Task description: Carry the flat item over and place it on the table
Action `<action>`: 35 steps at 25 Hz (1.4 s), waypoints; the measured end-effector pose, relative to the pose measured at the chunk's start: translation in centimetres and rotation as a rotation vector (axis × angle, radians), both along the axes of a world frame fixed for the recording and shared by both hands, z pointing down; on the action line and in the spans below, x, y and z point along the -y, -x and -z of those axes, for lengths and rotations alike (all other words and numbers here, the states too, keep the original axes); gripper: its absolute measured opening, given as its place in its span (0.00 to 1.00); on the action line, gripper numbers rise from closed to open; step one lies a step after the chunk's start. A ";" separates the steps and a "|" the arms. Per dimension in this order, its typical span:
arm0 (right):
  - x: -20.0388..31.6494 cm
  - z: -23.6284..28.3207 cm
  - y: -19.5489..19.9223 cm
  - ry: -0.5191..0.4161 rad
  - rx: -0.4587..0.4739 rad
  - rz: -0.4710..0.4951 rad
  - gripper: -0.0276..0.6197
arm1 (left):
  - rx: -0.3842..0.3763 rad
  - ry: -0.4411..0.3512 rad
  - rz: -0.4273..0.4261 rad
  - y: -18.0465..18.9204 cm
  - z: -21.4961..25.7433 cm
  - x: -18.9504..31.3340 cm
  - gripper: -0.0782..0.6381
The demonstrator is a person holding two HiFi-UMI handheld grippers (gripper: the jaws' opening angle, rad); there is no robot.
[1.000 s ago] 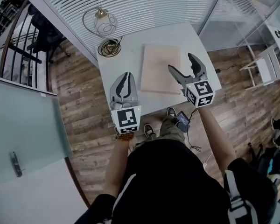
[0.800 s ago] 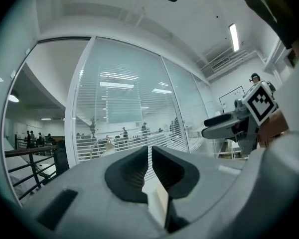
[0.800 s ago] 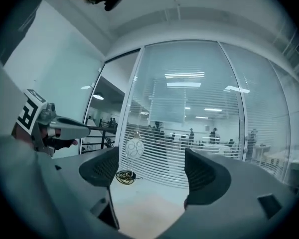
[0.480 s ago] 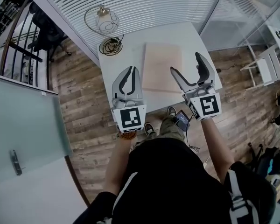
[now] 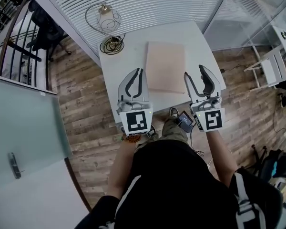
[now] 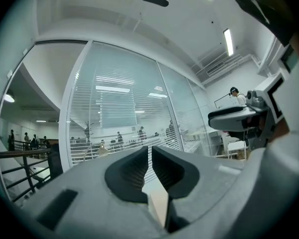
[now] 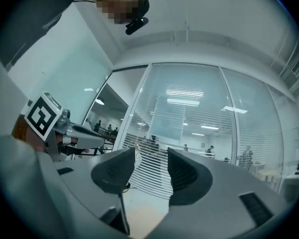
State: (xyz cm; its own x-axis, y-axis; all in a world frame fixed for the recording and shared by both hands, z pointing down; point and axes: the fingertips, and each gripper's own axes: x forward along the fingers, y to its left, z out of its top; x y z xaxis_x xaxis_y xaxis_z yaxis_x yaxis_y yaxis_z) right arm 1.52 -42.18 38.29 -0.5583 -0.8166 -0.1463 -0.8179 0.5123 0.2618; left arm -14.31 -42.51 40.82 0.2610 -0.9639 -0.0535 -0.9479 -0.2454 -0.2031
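A flat pale board [image 5: 165,67] lies on the white desk [image 5: 121,63], toward its middle and right, with neither gripper touching it. At the desk's far left corner stands a wire-globe lamp [image 5: 107,19] with a coil of cable [image 5: 112,45] just beside it. The left gripper [image 5: 136,75] hovers over the near left edge, its jaws drawn almost together on nothing. The right gripper [image 5: 194,72] hangs just right of the board's near corner, its jaws closing with nothing between them. A small black device [image 5: 185,121] dangles below the desk edge, above the wooden floor [image 5: 81,94].
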 end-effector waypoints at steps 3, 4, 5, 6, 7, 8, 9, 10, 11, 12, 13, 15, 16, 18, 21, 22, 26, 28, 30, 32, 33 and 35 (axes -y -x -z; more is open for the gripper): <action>0.0 -0.3 -0.1 0.012 0.012 -0.002 0.32 | -0.006 0.007 -0.003 -0.1 -0.4 -0.2 0.16; 0.0 -0.4 -0.2 0.012 0.013 -0.006 0.32 | -0.008 0.007 -0.005 -0.2 -0.5 -0.2 0.16; 0.1 -0.5 -0.2 0.011 0.013 -0.011 0.30 | -0.008 0.007 -0.008 -0.2 -0.6 -0.2 0.16; 0.3 -0.6 -0.2 0.013 0.012 -0.015 0.28 | -0.007 0.006 -0.012 -0.3 -0.8 -0.2 0.16; 0.4 -0.8 -0.1 0.016 0.009 -0.018 0.24 | -0.003 0.006 -0.017 -0.3 -0.9 -0.3 0.16; 0.5 -0.9 -0.1 0.019 0.006 -0.022 0.21 | 0.000 0.006 -0.021 -0.4 -1.0 -0.3 0.16; 0.5 -1.0 -0.1 0.020 0.005 -0.025 0.19 | 0.003 0.007 -0.024 -0.6 -1.1 -0.4 0.16; 0.5 -1.1 -0.2 0.018 0.004 -0.027 0.16 | 0.005 0.008 -0.026 -0.7 -1.2 -0.5 0.16; 0.5 -1.2 -0.1 0.015 0.002 -0.028 0.16 | 0.006 0.007 -0.027 -0.8 -1.2 -0.5 0.16; 0.5 -1.2 -0.1 0.012 -0.001 -0.029 0.15 | 0.007 0.007 -0.027 -0.8 -1.3 -0.6 0.16; 0.5 -1.4 0.0 0.011 -0.008 -0.031 0.12 | 0.007 0.007 -0.027 -0.7 -1.4 -0.5 0.16; 0.7 -1.9 0.2 0.021 -0.028 -0.035 0.11 | 0.009 0.008 -0.025 -0.5 -1.7 -0.5 0.16; 0.8 -2.2 0.3 0.030 -0.034 -0.040 0.11 | 0.017 0.009 -0.023 -0.4 -2.0 -0.5 0.16; 0.9 -2.7 0.2 0.046 -0.035 -0.056 0.09 | 0.030 0.013 -0.023 -0.2 -2.4 -0.6 0.16; 1.0 -2.7 -0.2 0.048 -0.036 -0.072 0.07 | 0.037 0.019 -0.031 -0.4 -2.8 -0.6 0.16; 1.0 -2.7 -0.3 0.051 -0.036 -0.077 0.07 | 0.045 0.022 -0.036 -0.6 -3.1 -0.6 0.16; 1.1 -3.3 -0.9 0.071 -0.035 -0.098 0.06 | 0.046 0.029 -0.057 -1.2 -3.5 -0.4 0.16; 1.1 -3.5 -1.2 0.074 -0.039 -0.108 0.06 | 0.049 0.031 -0.064 -1.4 -3.7 -0.3 0.16; 1.0 -3.7 -1.5 0.082 -0.040 -0.116 0.05 | 0.051 0.039 -0.067 -1.5 -4.1 -0.4 0.16; 1.1 -3.7 -1.7 0.087 -0.042 -0.123 0.05 | 0.054 0.043 -0.068 -1.6 -4.2 -0.4 0.16; 1.1 -3.7 -1.8 0.087 -0.045 -0.126 0.05 | 0.060 0.040 -0.070 -1.7 -4.2 -0.3 0.16; 1.1 -3.7 -1.9 0.090 -0.052 -0.127 0.05 | 0.054 0.035 -0.075 -1.9 -4.2 -0.2 0.16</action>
State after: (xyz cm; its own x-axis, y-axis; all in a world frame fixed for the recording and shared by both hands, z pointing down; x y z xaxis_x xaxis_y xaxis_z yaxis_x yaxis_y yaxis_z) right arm 3.40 -43.23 41.94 -0.4544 -0.8898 -0.0428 -0.8643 0.4288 0.2630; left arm -12.36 -42.36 44.97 0.3341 -0.9425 -0.0043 -0.9144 -0.3231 -0.2439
